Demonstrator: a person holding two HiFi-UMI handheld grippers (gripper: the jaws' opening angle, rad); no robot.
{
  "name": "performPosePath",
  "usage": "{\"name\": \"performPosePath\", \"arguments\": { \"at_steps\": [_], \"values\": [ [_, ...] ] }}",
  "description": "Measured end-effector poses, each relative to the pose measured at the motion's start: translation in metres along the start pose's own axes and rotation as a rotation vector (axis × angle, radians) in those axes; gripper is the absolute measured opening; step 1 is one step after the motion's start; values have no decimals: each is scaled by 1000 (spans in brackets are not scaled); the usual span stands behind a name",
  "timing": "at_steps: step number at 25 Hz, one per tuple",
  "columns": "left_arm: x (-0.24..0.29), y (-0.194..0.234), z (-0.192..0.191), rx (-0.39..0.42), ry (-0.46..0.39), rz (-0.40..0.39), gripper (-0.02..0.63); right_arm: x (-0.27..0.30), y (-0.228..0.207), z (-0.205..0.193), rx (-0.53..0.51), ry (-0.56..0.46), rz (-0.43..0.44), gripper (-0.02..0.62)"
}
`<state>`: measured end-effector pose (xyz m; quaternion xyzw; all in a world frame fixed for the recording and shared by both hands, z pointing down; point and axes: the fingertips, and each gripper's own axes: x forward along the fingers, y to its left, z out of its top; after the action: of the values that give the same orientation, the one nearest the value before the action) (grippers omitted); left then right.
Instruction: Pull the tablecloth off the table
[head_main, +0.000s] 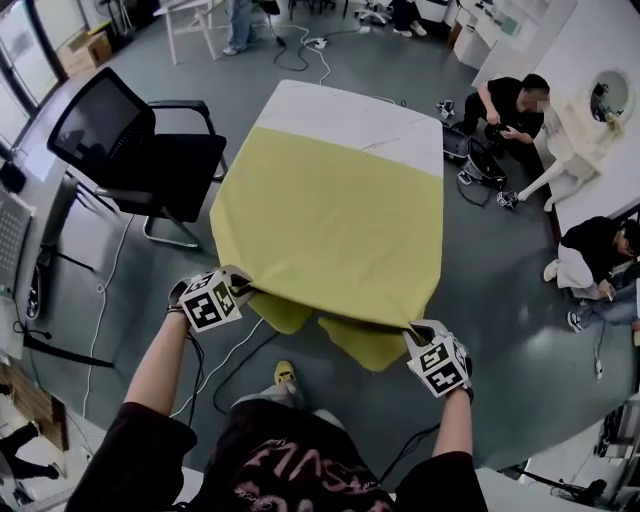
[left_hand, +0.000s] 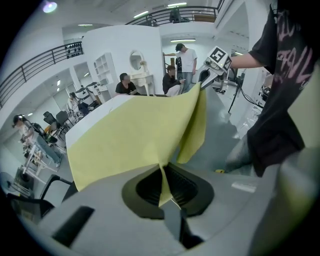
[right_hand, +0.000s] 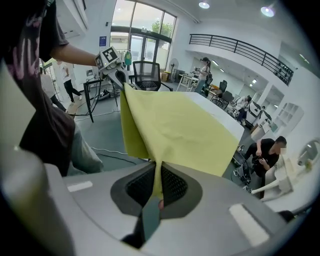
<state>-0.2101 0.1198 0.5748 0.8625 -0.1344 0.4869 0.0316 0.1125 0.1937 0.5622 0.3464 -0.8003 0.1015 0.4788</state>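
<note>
– Head view first: where is the yellow tablecloth (head_main: 330, 215)?

– It is spread over most of the white table (head_main: 350, 112), with only the far strip of tabletop bare. Its near edge is off the table and held up toward the person by its two near corners. The slack between them droops in two flaps.

– And the grippers?

– The left gripper (head_main: 243, 290) has its jaws clamped on the near left corner. In the left gripper view, a thin fold of cloth stands pinched between the ribbed pads (left_hand: 189, 186). The right gripper (head_main: 412, 330) is closed on the near right corner in the same way. The right gripper view shows the cloth running straight down into its closed jaws.

– So the pull is the step in hand. How should it be done well?

– My judgement is that both hands should draw back together at one pace. They should stay low, roughly level with the tabletop, so the cloth slides instead of ballooning. Spreading the grippers a little would tighten that sagging near edge.

– What are the risks?

– Each jaw holds only a narrow pinch, so a jerk might tear it free, and a steady draw looks safer. An uneven pull could skew the cloth toward the black office chair (head_main: 140, 150) just beside the table's left side. Stepping backward also means minding the white cable (head_main: 232, 358) on the floor near the person's feet.
</note>
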Motion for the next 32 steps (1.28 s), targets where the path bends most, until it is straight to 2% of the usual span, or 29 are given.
{"name": "performPosePath", "arguments": {
  "at_steps": [5, 14, 20, 27, 32],
  "values": [
    [-19, -60, 1, -21, 0, 10, 9, -33, 30, -24, -15, -28, 7, 17],
    [-63, -173, 6, -73, -47, 96, 9, -110, 94, -71, -17, -105, -8, 17],
    [-85, -241, 3, -117, -78, 95, 9, -147, 136, -100, -24, -115, 21, 17],
    [-112, -271, -12, -185, -107, 105, 9, -165, 167, -96, 7, -148, 16, 17],
    [-133, -262, -15, -218, -169, 140, 9, -176, 172, -76, 53, -191, -21, 17]
  ]
}}
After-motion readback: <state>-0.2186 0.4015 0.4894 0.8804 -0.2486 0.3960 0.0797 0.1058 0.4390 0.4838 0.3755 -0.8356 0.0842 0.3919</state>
